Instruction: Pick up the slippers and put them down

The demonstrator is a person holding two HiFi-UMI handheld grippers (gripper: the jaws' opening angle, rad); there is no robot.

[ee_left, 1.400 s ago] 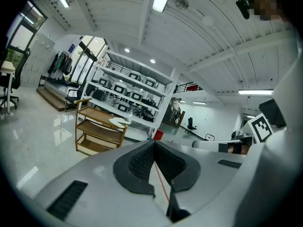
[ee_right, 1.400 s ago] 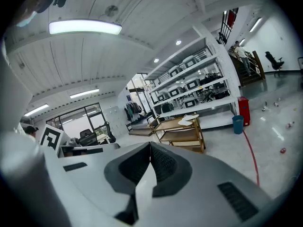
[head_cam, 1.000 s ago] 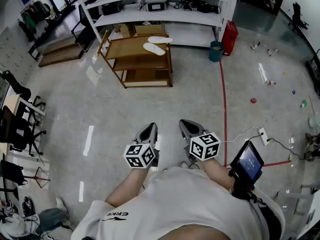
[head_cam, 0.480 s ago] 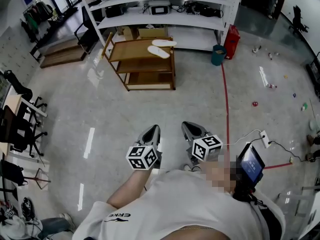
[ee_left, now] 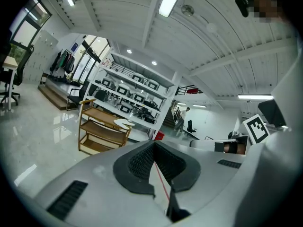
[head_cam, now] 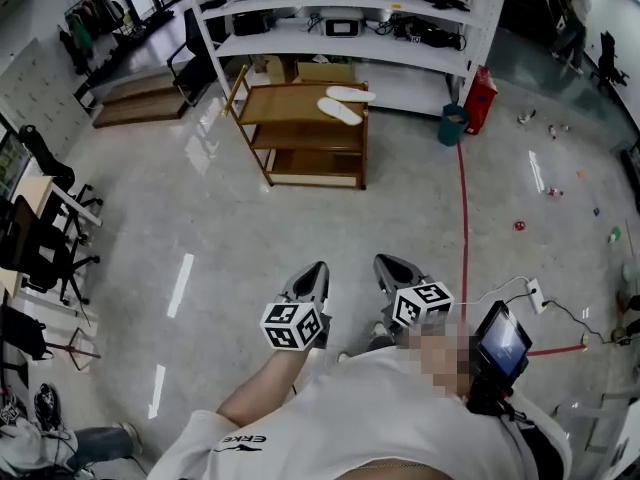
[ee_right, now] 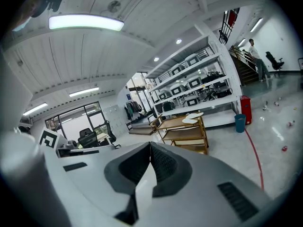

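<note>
1. The person stands on a pale floor [head_cam: 200,218] with both forearms stretched forward from the torso. One gripper is held in each hand, and the two sit side by side but apart.
2. The left gripper [head_cam: 319,268] points ahead and a little downward. Its nose angles slightly toward the right one, and its marker cube [head_cam: 292,325] sits at the near end.
3. The right gripper [head_cam: 386,261] is held much the same way, tipped a little lower. Its nose leans slightly toward the left one.
4. In the left gripper view the jaws are closed tight, pad against pad, with nothing between them.
5. In the right gripper view the jaws are likewise pressed together and empty.
6. The slippers [head_cam: 341,111] are white and lie side by side on the top shelf of a wooden cart [head_cam: 290,103]. They are well ahead of both grippers, which touch neither of them.
7. The cart stands just in front of a white rack [head_cam: 330,48].
8. A red line [head_cam: 464,218] runs along the floor to the right of the grippers.
</note>
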